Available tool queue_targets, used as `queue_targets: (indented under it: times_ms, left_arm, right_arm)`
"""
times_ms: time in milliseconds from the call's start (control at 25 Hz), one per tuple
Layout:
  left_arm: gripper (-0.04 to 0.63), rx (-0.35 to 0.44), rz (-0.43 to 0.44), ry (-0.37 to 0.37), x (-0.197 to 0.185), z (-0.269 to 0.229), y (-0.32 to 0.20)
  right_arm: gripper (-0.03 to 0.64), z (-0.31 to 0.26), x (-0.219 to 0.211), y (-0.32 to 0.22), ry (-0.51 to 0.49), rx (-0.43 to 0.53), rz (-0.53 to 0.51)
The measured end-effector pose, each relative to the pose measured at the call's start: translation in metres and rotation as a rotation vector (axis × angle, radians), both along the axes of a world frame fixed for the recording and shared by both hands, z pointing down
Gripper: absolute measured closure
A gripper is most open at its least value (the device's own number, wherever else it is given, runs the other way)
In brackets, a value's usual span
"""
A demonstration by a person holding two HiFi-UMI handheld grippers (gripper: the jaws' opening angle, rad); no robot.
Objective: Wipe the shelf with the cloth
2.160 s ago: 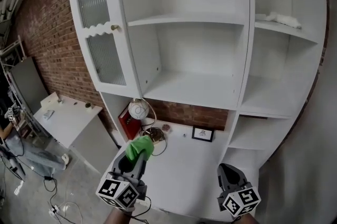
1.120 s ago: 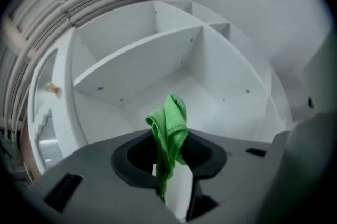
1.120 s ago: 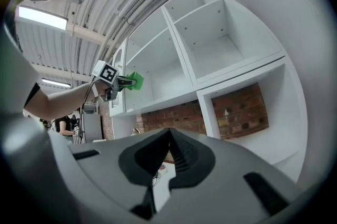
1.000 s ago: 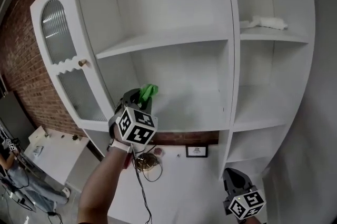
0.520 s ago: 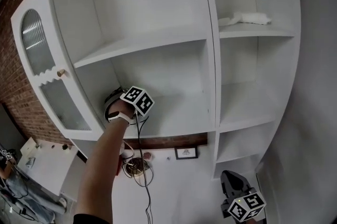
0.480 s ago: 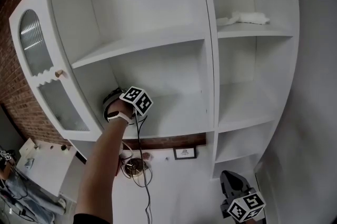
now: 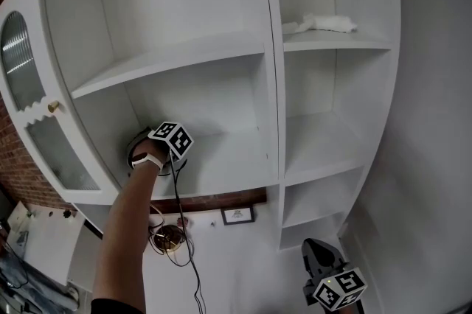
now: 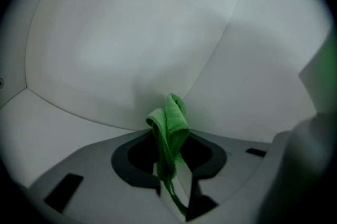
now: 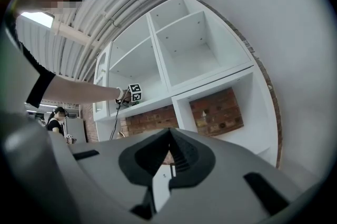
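Soft green cloth; matt white shelf

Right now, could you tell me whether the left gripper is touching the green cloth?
Touching: the left gripper view shows the green cloth pinched in the shut left gripper.

No word, number or brand name can be read anywhere on the tall white wooden shelf unit. The marker cubes on the left gripper and the right gripper carry only black-and-white square code patterns, no letters. Print in the small black-framed picture on the white counter is too small to read.
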State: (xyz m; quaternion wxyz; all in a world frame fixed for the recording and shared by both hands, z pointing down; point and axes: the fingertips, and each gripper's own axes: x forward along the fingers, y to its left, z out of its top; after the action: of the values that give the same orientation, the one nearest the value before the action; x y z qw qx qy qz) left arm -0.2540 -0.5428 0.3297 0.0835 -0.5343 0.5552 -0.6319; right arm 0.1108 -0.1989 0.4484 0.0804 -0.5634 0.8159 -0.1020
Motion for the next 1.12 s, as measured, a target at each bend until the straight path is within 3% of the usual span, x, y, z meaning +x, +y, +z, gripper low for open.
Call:
queue_targets:
  times_ms: [160,480,800,960,1120]
  left_arm:
    - [0.477,-0.031,0.059,0.105,0.026,0.003,-0.003]
    - [0.477,-0.121,0.153,0.184,0.075,0.006,-0.008]
    - [0.477,-0.18,0.335,0.387,0.173,0.005,0.0]
    - [0.479,-0.239,0.381,0.514,0.215,0.007,0.012]
    - [0.479,-0.266,0.422,0.576,0.242,0.005,0.017]
  right_arm:
    - [0.615,0.003,0.006,-0.002,0.031,-0.012,0.031]
    - [0.615,0.016,0.007,0.011,0.025,-0.043,0.062]
    - [0.615,0.022,0.024,0.028,0.017,-0.055,0.128]
    - [0.615,0.021,0.03,0.039,-0.002,-0.052,0.154]
    - [0.615,0.021,0.042,0.049,-0.001,-0.059,0.195]
